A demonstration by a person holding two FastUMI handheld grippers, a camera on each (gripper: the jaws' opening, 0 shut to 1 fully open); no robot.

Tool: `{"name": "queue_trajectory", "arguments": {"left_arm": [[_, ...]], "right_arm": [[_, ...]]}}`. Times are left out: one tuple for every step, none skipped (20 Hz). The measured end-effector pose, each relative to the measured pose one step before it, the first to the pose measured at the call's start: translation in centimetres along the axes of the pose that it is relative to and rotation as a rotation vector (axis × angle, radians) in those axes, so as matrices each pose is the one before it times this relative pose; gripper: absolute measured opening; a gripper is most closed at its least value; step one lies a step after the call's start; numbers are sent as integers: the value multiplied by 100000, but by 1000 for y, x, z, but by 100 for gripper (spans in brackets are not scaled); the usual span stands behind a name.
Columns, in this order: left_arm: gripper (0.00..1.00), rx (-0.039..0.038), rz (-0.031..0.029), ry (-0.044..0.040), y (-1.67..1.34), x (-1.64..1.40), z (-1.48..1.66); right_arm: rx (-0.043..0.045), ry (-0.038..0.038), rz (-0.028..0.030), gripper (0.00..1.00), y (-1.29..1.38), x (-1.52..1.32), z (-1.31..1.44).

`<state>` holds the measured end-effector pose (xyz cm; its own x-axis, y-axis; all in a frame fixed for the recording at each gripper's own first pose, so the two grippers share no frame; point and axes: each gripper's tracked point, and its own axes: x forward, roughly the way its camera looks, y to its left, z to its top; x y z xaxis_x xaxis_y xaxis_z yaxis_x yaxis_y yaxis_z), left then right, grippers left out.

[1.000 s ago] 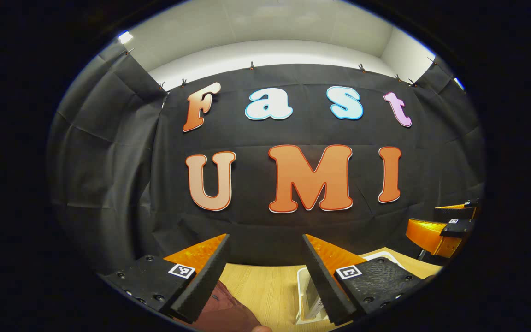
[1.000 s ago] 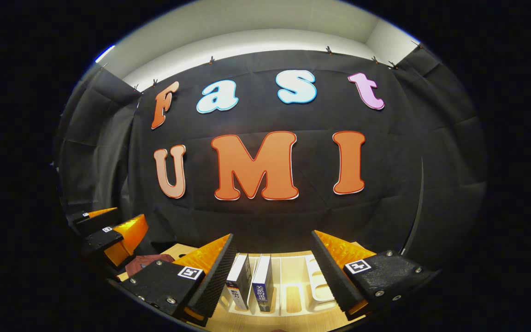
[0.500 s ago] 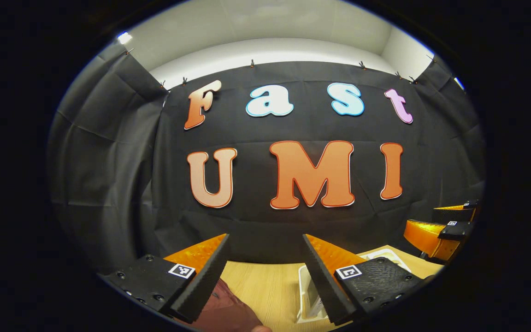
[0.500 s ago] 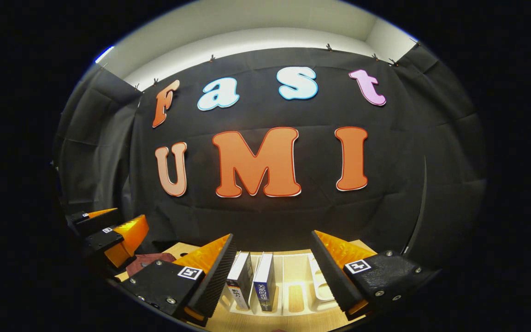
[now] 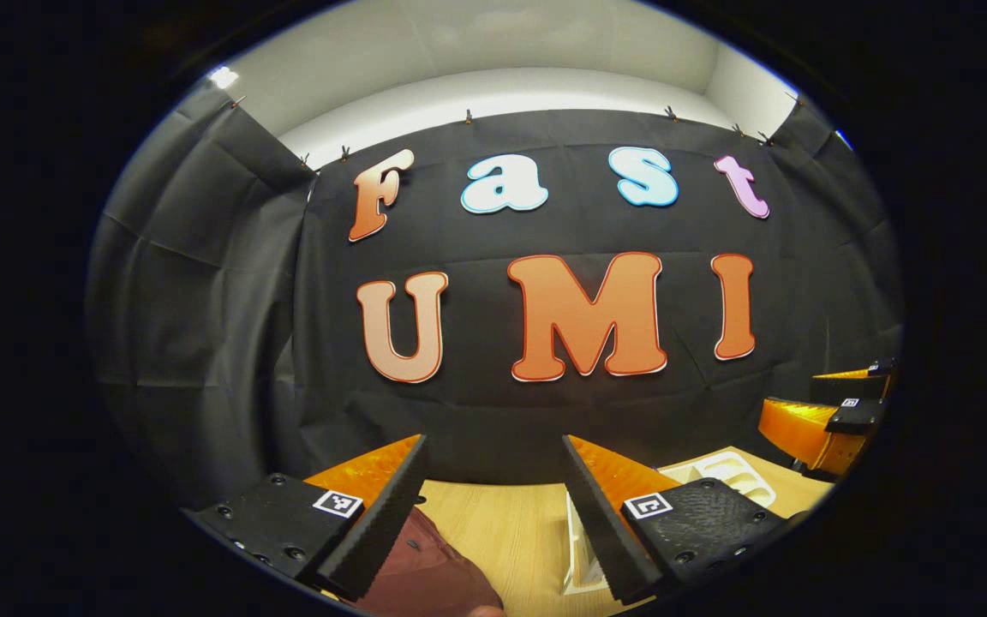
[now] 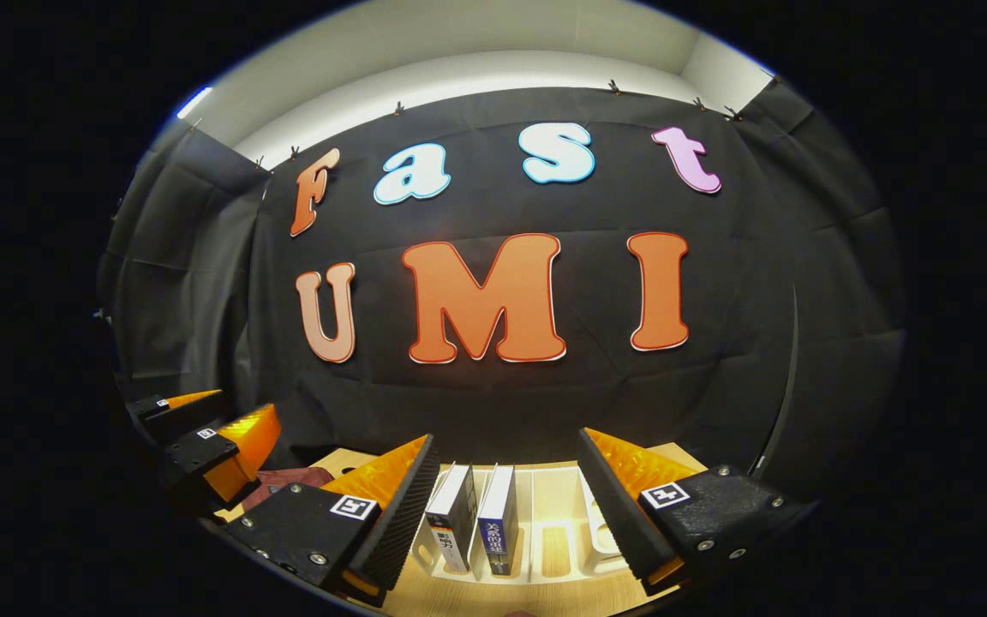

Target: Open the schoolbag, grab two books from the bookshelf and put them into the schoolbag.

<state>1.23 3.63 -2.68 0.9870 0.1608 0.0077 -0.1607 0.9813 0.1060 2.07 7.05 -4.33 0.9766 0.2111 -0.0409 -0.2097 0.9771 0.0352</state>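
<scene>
In the left gripper view my left gripper [image 5: 493, 506] stands open with nothing between its fingers, held above the wooden table [image 5: 493, 523]. A dark red schoolbag [image 5: 425, 574] lies low under its left finger. A white bookshelf [image 5: 720, 471] sits to the right. In the right gripper view my right gripper [image 6: 506, 506] is open above the white bookshelf [image 6: 545, 548], where two upright books [image 6: 476, 518] stand side by side between the fingers, farther off. The left gripper [image 6: 202, 428] appears at the far left over the schoolbag [image 6: 284, 480].
The black cloth wall rises right behind the table's back edge in both views. Bare wooden table [image 6: 536, 600] lies in front of the shelf. The right gripper [image 5: 828, 411] shows at the right edge of the left gripper view.
Both cameras have tipped down slightly, so the wall has slid up and more of the table, shelf and books shows. Both grippers stay open.
</scene>
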Motion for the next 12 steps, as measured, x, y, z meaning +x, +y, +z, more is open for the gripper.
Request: {"name": "queue_trajectory", "arguments": {"left_arm": [[95,-3,296,450,60,-133,10],[95,-239,-25,182,-23,17,17],[95,-14,-87,165,-142,-91,-200],[95,31,84,-204,20,-24,47],[95,-67,-190,-193,45,-14,36],[95,-58,-166,80,-7,1,70],[95,157,-371,148,-64,-27,-194],[95,328,284,-5,100,-42,-80],[95,271,-61,204,10,16,16],[95,491,401,373,61,-76,-200],[95,195,166,446,46,4,-48],[95,69,192,537,-34,-56,-219]], "right_arm": [[-142,14,-204,96,-148,32,-18],[-105,209,-220,96,-98,-91,-101],[139,457,-116,96,-8,-9,-119],[380,292,80,96,-36,59,-89],[315,164,-36,96,-42,-64,-22],[117,280,-3,96,-11,-90,-23],[-10,-62,111,96,-30,68,-79],[-255,401,-227,96,-27,-19,-92],[88,265,303,96,-10,-43,-90],[73,233,126,96,89,-54,-45],[-84,99,84,96,50,-35,-55],[-263,-135,8,96,20,48,74]]}}
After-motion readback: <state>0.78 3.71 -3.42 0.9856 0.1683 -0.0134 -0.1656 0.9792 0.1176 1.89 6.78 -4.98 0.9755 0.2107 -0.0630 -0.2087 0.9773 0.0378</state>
